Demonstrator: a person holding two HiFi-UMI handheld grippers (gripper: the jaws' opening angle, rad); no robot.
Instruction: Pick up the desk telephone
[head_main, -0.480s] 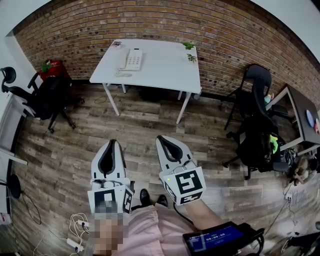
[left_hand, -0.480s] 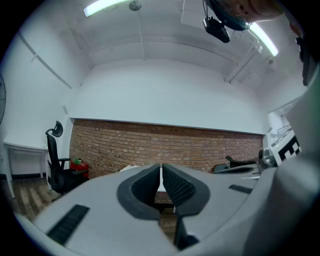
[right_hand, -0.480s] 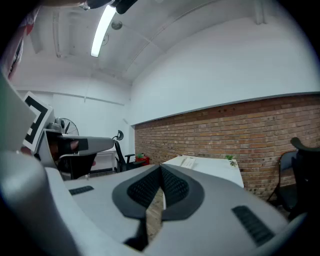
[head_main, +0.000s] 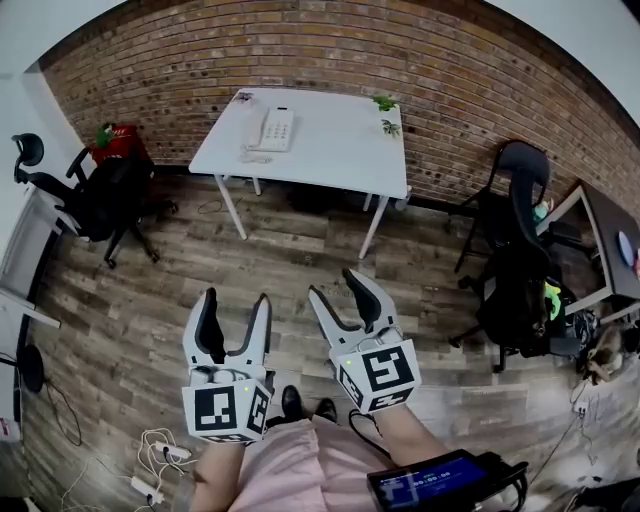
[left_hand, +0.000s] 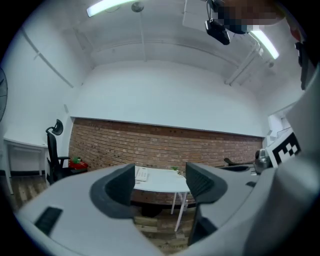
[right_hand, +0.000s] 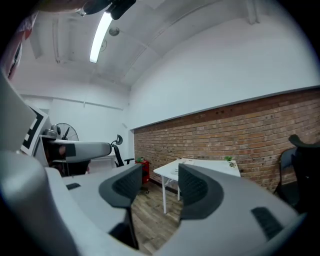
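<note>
Two items, lower centre: left gripper (head_main: 236, 305), right gripper (head_main: 340, 290), jaws spread, empty. Telephone (head_main: 273, 128) on table (head_main: 335, 155), upper centre.

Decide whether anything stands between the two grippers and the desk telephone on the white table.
Nothing visible does. Only wooden floor lies between the left gripper, the right gripper and the white table bearing the desk telephone. A chair on the left and chairs on the right stand clear of that path.
</note>
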